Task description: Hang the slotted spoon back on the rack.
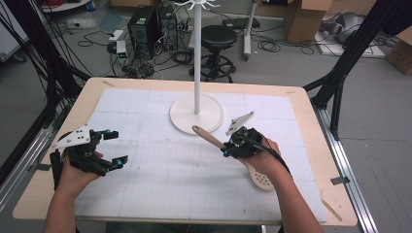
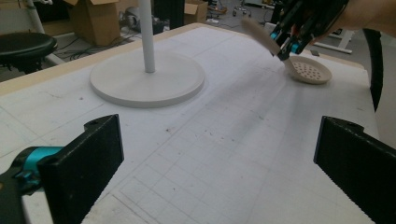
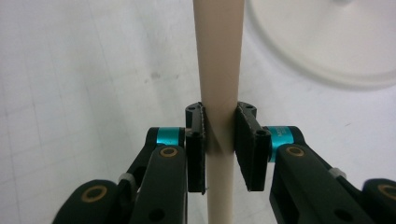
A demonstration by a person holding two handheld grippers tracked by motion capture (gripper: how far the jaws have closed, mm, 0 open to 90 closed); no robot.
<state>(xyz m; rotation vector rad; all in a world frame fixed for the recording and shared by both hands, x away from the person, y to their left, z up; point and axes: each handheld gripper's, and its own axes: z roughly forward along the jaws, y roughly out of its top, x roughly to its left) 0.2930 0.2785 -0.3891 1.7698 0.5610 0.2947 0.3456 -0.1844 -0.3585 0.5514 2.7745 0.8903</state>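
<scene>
A beige slotted spoon (image 1: pixel 214 141) slants over the white mat, handle end raised toward the stand, perforated head (image 1: pixel 262 177) low at the right by my wrist. My right gripper (image 1: pixel 229 147) is shut on its handle (image 3: pixel 219 93); both black pads press the shaft. From the left gripper view the spoon's head (image 2: pixel 308 71) rests near the mat under the right gripper (image 2: pixel 287 44). My left gripper (image 1: pixel 114 148) rests at the table's left, open, its wide-apart jaws holding nothing. A white stand has a round base (image 1: pixel 197 116) and a tall pole (image 1: pixel 197 58) at the mat's middle back.
The white gridded mat (image 1: pixel 170 179) covers most of the wooden table (image 1: pixel 87 97). Beyond the far edge stand a black stool (image 1: pixel 218 39), computer towers (image 1: pixel 150 29), cables and cardboard boxes (image 1: pixel 303 19).
</scene>
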